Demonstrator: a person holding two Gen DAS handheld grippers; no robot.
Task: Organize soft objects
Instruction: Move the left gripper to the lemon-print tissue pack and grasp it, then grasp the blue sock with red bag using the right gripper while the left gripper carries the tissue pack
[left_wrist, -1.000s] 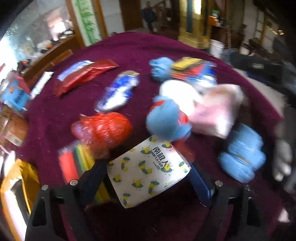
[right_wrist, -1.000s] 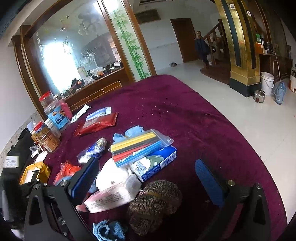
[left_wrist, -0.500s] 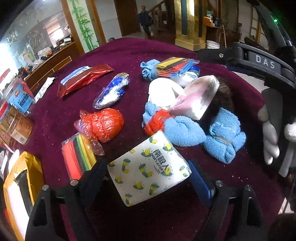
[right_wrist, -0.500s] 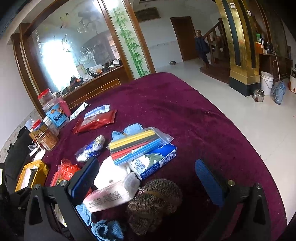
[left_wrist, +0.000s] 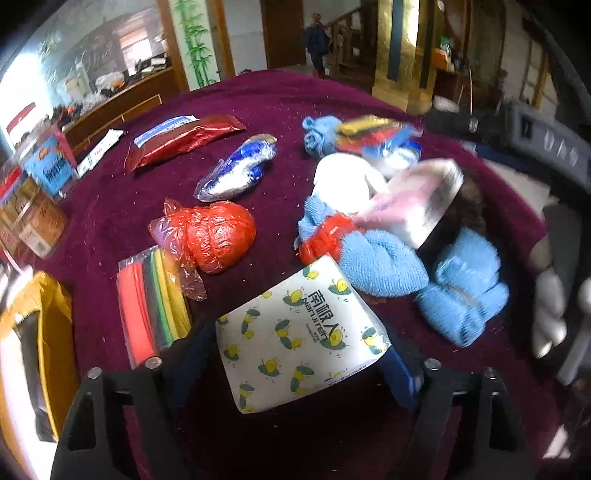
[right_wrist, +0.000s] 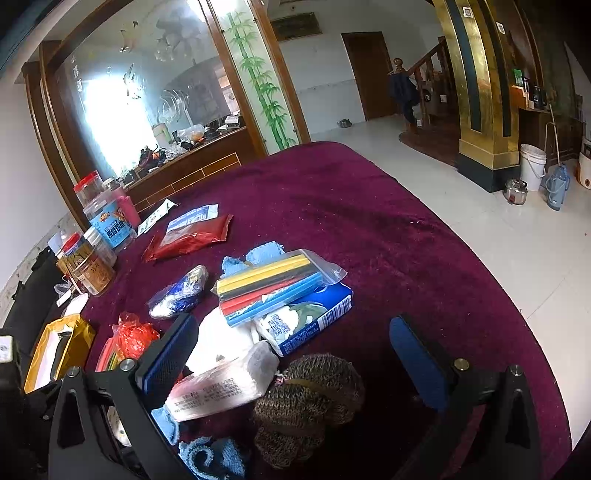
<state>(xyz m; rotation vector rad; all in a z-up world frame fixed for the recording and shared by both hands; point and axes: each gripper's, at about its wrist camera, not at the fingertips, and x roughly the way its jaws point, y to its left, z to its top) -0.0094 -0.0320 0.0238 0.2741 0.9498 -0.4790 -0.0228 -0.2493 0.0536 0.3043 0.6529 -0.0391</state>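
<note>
My left gripper (left_wrist: 295, 365) is shut on a white tissue pack with lemon print (left_wrist: 299, 332), held just in front of a heap of soft things on the maroon tablecloth (left_wrist: 258, 110): blue towels (left_wrist: 380, 266), a pink tissue pack (left_wrist: 413, 206), a brown knitted item (right_wrist: 310, 398). My right gripper (right_wrist: 295, 354) is open and empty, its jaws on either side of the heap's near end, above the knitted item and the pink tissue pack (right_wrist: 221, 387).
A red bagged bundle (left_wrist: 214, 236), a coloured strip pack (left_wrist: 147, 314), a blue-white bag (left_wrist: 236, 170) and a red foil packet (left_wrist: 181, 136) lie left of the heap. Jars (right_wrist: 107, 229) and a yellow bag (right_wrist: 55, 350) stand at the table's left edge.
The left gripper with the tissue pack has shifted slightly relative to the heap and its view has steadied. The right gripper has barely moved.
</note>
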